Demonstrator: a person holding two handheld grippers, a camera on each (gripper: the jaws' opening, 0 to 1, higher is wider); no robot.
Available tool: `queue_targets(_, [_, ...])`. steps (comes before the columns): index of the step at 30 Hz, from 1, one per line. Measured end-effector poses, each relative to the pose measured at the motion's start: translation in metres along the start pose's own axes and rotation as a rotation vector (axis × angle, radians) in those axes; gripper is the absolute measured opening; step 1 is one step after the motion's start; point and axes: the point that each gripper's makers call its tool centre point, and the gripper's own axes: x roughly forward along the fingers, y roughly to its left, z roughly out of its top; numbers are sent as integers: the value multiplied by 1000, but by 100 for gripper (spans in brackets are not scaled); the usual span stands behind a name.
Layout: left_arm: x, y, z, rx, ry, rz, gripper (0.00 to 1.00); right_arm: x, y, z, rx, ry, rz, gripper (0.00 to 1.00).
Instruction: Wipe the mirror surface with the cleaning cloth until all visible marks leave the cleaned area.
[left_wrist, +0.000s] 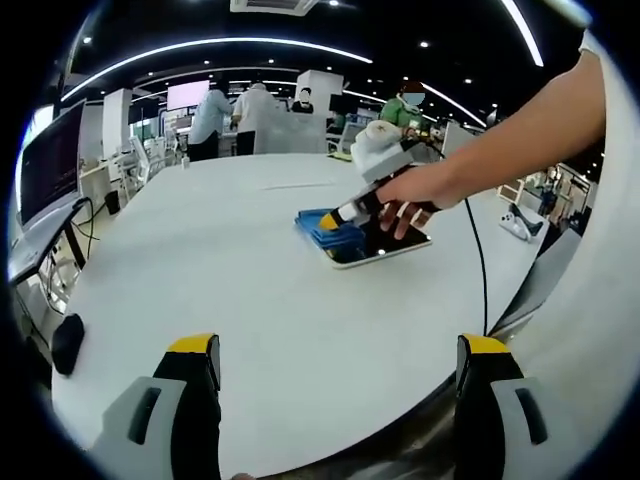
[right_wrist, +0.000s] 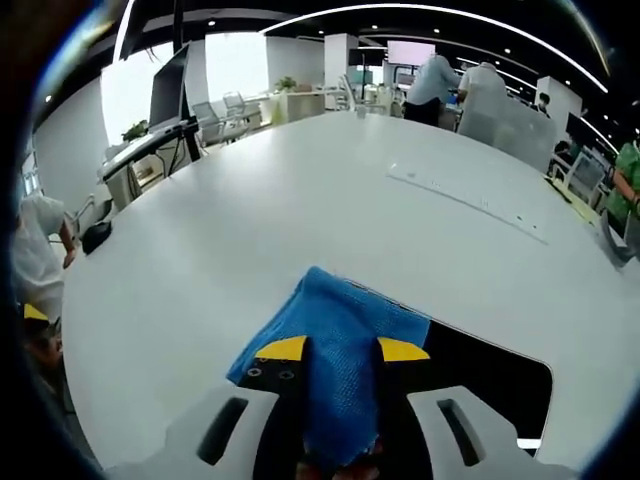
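One big white table (left_wrist: 250, 300) carries everything. On it lies one dark mirror (right_wrist: 480, 370) (its far corner under the cloth), and one blue cleaning cloth (right_wrist: 340, 340) spread over that end. Two grippers: the right gripper (right_wrist: 340, 350) has its yellow-tipped jaws closed on the cloth, pressing it onto the mirror; the left gripper (left_wrist: 340, 365) hangs above the table edge, jaws wide apart, touching nothing.

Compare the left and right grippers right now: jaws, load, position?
The left gripper has its jaws wide apart and empty, held back over bare table; the right gripper is shut on the blue cloth, pressing it on the mirror. Both have yellow-tipped jaws.
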Motion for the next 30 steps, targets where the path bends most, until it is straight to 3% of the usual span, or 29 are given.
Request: queue_targets(30, [9, 5, 2, 1, 20, -9, 99, 11, -12, 12, 6, -21, -9, 22])
